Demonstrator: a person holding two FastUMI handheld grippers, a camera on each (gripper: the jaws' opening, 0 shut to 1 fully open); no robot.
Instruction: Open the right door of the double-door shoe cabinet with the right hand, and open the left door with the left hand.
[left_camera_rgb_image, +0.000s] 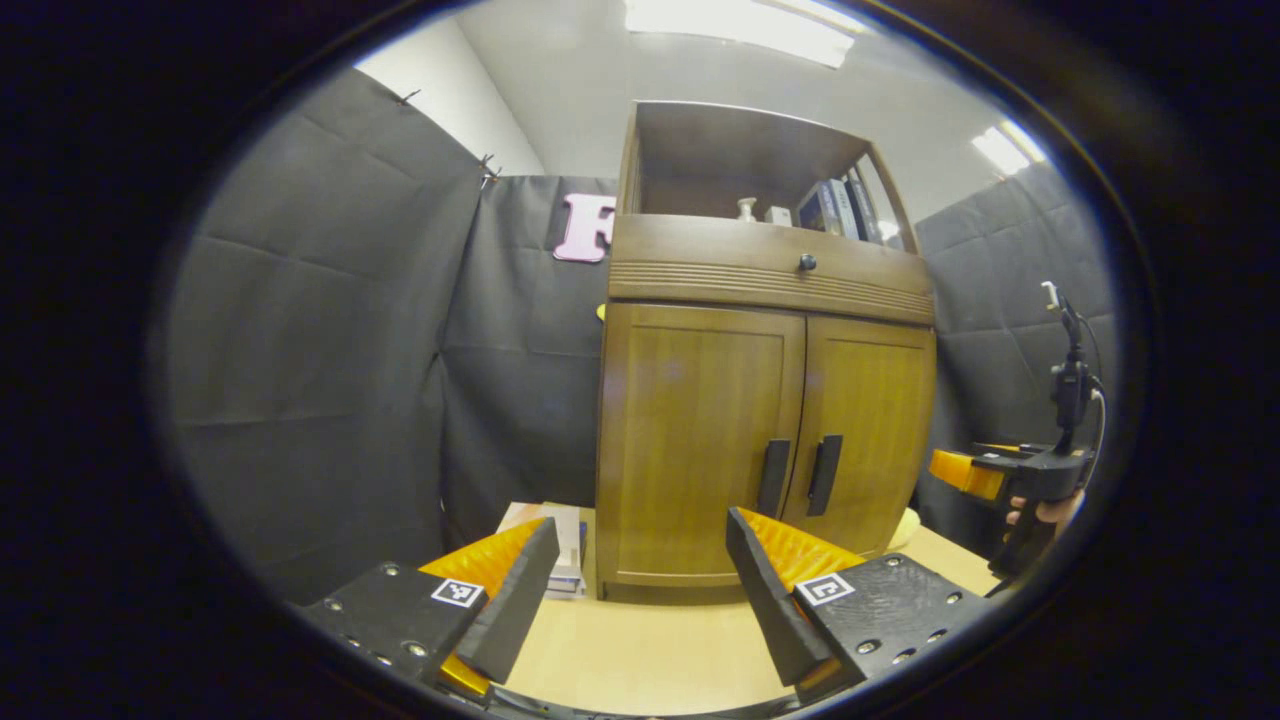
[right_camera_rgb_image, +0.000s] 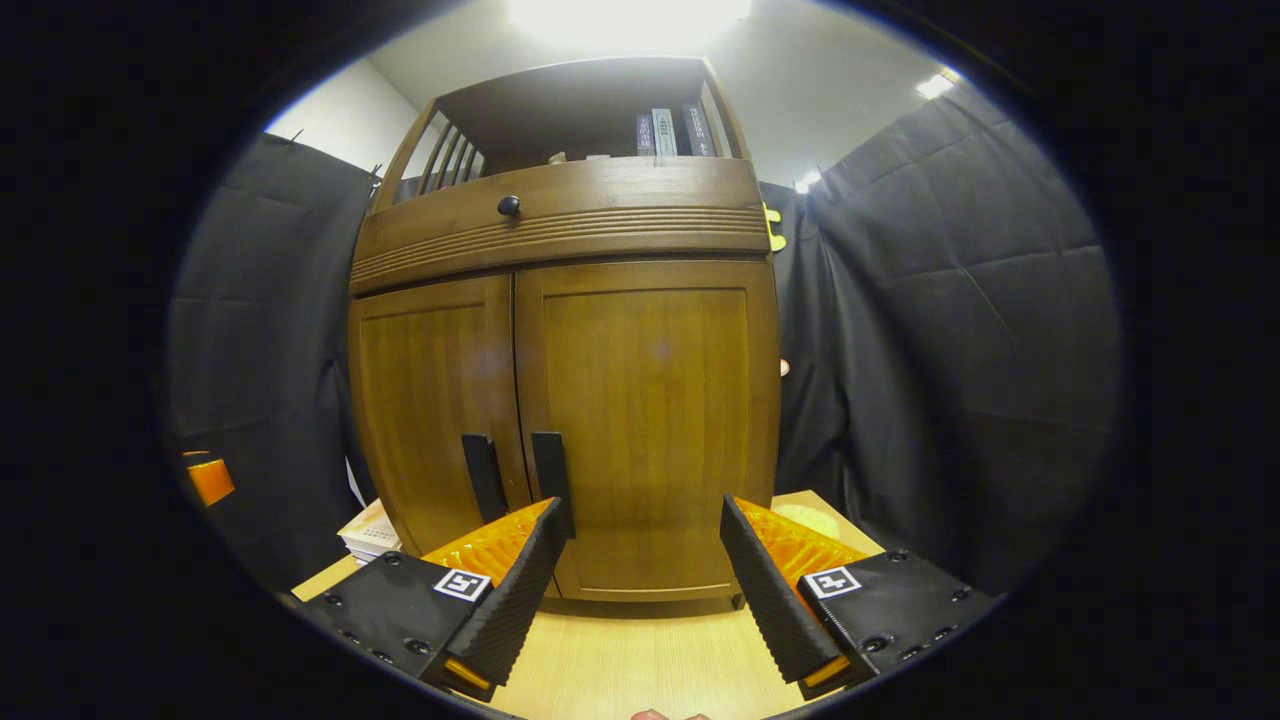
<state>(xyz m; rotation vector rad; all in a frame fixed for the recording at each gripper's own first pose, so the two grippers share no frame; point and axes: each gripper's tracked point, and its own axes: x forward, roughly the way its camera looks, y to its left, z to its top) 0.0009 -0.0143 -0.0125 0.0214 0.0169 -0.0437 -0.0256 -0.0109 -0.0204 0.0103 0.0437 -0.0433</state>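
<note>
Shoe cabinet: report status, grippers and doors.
Left gripper open, right gripper open, both short of the shoe cabinet. Left door and right door shut, handles untouched. Nothing in the way.

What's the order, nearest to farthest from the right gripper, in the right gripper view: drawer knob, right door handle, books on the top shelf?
From the right gripper:
1. Right door handle, low on the door, just above its left finger.
2. Drawer knob, higher, on the drawer front above the doors.
3. Books, at the back of the open top shelf.
</note>
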